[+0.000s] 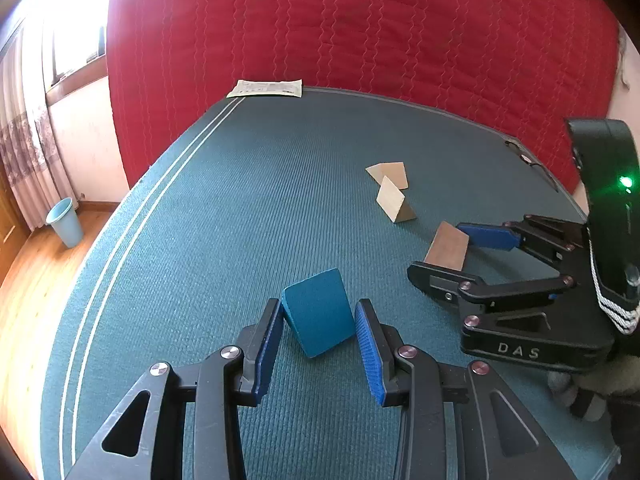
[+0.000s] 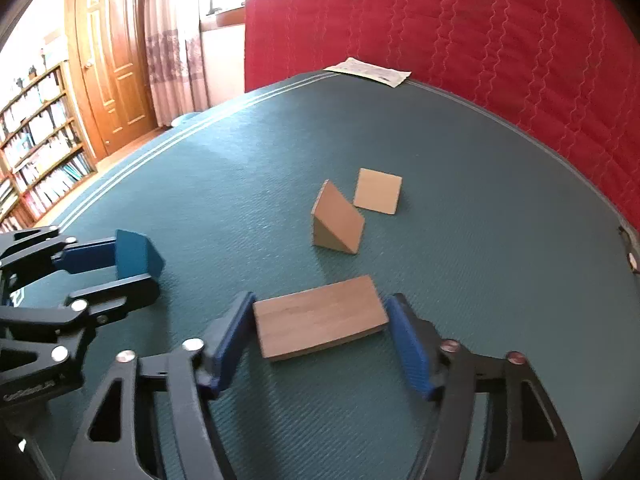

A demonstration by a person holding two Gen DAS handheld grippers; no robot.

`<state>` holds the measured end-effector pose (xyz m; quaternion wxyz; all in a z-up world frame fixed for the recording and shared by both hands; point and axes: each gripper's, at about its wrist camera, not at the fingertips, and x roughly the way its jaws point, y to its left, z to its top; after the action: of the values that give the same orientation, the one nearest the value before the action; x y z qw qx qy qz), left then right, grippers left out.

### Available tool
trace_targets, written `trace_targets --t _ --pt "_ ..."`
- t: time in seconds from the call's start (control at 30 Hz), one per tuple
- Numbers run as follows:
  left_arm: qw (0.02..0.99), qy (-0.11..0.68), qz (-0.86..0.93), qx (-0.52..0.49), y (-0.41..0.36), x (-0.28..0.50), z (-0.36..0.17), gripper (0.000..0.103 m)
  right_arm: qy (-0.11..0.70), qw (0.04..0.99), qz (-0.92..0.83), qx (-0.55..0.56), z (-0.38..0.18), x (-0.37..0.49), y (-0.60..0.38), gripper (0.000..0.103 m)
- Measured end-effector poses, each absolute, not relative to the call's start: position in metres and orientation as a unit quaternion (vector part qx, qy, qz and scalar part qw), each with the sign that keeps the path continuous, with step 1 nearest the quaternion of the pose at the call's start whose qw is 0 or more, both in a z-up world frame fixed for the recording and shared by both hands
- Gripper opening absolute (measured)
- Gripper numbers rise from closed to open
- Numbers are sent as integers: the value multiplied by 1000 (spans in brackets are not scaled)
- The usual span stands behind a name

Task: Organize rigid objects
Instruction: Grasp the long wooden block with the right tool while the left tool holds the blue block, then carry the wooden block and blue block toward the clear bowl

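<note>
A blue wedge block (image 1: 319, 311) sits between the blue pads of my left gripper (image 1: 320, 322), which is shut on it; it also shows in the right wrist view (image 2: 138, 255). My right gripper (image 2: 320, 322) is shut on a brown flat wooden block (image 2: 320, 322), its pads at both short ends; the block also shows in the left wrist view (image 1: 447, 245). Beyond lie a light wooden triangular wedge (image 2: 337, 220) and a light wooden square block (image 2: 378, 191), close together on the teal mat (image 2: 500, 240).
A red quilted cover (image 2: 480, 40) rises behind the mat. A white paper sheet (image 2: 368, 71) lies at the mat's far edge. A light blue bin (image 1: 65, 222) stands on the wooden floor left of the mat. A bookshelf (image 2: 36, 140) and door (image 2: 116, 60) stand at left.
</note>
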<state>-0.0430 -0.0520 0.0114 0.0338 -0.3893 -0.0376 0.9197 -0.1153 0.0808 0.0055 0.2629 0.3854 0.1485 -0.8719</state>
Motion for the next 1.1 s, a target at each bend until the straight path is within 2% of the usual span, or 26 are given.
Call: trace_targets --t 1.1 --pt "12 -6 923 -384 -36 -34 15 39 42 213 -899 381 13 -6 172 65"
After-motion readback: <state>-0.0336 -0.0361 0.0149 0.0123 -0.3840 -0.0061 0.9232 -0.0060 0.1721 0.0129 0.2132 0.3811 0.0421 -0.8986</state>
